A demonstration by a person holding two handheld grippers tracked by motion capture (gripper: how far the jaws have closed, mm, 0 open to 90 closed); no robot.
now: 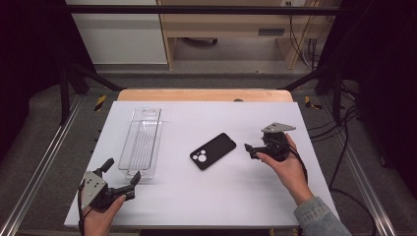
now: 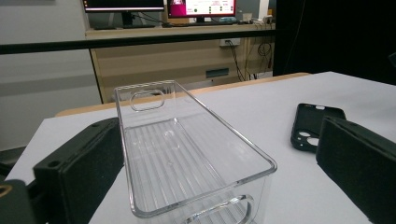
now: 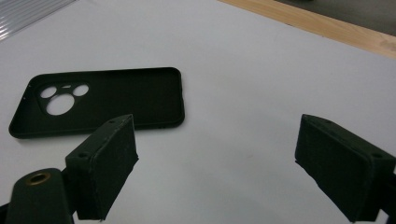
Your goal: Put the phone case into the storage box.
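A: Since the right gripper (image 1: pixel 252 150) sits w/ its jaws spread wide and nothing between them, I'd say it's lining up on the black phone case (image 1: pixel 213 151), not gripping yet. Agree?

B: Yep. In the right gripper view the phone case lies flat on the white table (image 3: pixel 261 70), ahead of the jaws and off toward the left one, close but not touching. Camera cutouts point away from the gripper, so the plain short end is the near one, prob the easiest edge to pinch.

A: And the left gripper (image 1: pixel 121 175)?

B: Also released, jaws apart. In the left gripper view they straddle the near end of the clear bin (image 2: pixel 187 154), one jaw each side, walls not pressed as far as I can see. My guess: it's there to steady the clear bin so it won't slide when smth gets dropped in.

A: So the case goes in the bin?

B: Likely. Bin is open-topped, long, lies straight ahead of the left gripper; the case is off to that gripper's right, apart from the bin. Flat case = thin target, so the right jaws need to come in low or tip an edge up.
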